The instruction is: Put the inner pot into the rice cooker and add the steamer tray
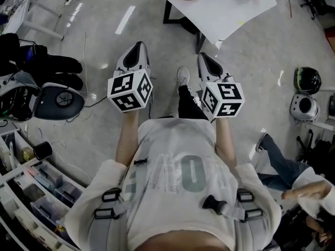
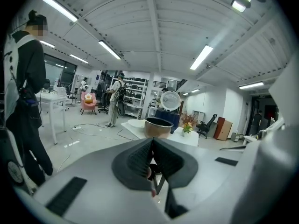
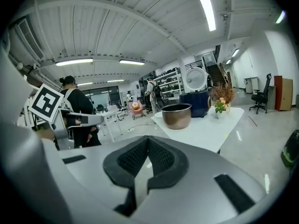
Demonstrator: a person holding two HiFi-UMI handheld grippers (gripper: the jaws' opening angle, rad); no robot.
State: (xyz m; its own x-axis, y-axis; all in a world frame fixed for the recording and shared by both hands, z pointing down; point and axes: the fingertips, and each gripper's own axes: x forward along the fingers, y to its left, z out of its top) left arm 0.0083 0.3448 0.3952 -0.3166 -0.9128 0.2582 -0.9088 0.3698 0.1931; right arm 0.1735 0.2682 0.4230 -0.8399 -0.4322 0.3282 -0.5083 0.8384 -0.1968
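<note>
The person's pale sweatshirt point(image 1: 183, 177), crossed by grey harness straps, fills the bottom of the head view. Both forearms reach forward side by side. The left gripper point(image 1: 138, 46) and the right gripper point(image 1: 204, 56) are held level with each other over the grey floor point(image 1: 104, 20), each with its marker cube nearest the body. One white shoe point(image 1: 182, 76) shows between them.

In the left gripper view the left gripper's jaws are pressed together with nothing between them. The right gripper's jaws are likewise closed and empty in its own view.

Ahead of both stands a white tabletop point(image 1: 225, 12), well apart from the grippers. The inner pot point(image 3: 176, 115), bronze-coloured and upright, sits on it near the edge facing the person. A pale shallow dish point(image 2: 135, 123) lies just beside the pot; whether it is the steamer tray cannot be told. Behind the pot is the dark blue rice cooker point(image 3: 198, 103), with a round white part raised above it. A small bunch of flowers point(image 3: 220, 99) stands to its right.

Off to the left, a bystander in dark clothes point(image 2: 23, 101) stands on the floor.
</note>
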